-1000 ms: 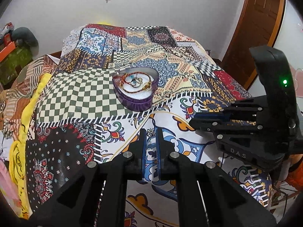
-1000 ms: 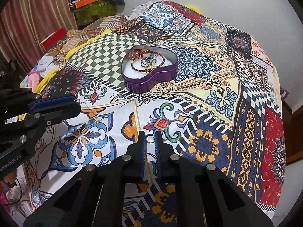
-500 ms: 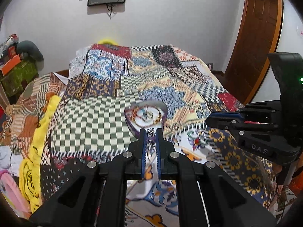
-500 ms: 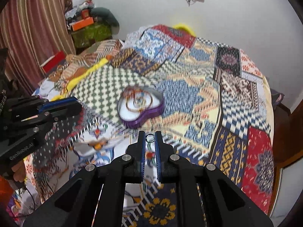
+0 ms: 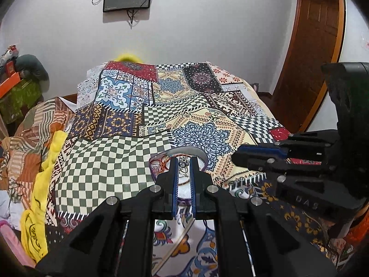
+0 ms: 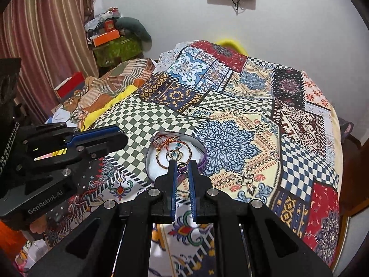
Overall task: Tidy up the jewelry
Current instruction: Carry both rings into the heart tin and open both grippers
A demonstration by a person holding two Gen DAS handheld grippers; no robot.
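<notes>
**Purple heart tin takes two more small pieces**

Purple and heart-shaped, the tin [image 6: 175,155] sits on the patchwork bedspread [image 6: 230,138] and serves as the collecting point, lid off so pieces can be lowered straight in. Above its near edge the left gripper [image 5: 183,165] holds its jaws closed on a small silver charm [image 5: 183,161], pinched at the very tips, likely so it drops cleanly onto the white lining. Just over the tin's near rim the right gripper [image 6: 182,169] has its jaws nipped on a small metal ring [image 6: 183,169], again at the tips. Inside the tin lie one gold-and-red bracelet [image 6: 171,149] and what looks like one blue-stoned ring [image 6: 174,154]; further tangled pieces cannot be counted. Two grippers, one piece each, one tin.
</notes>
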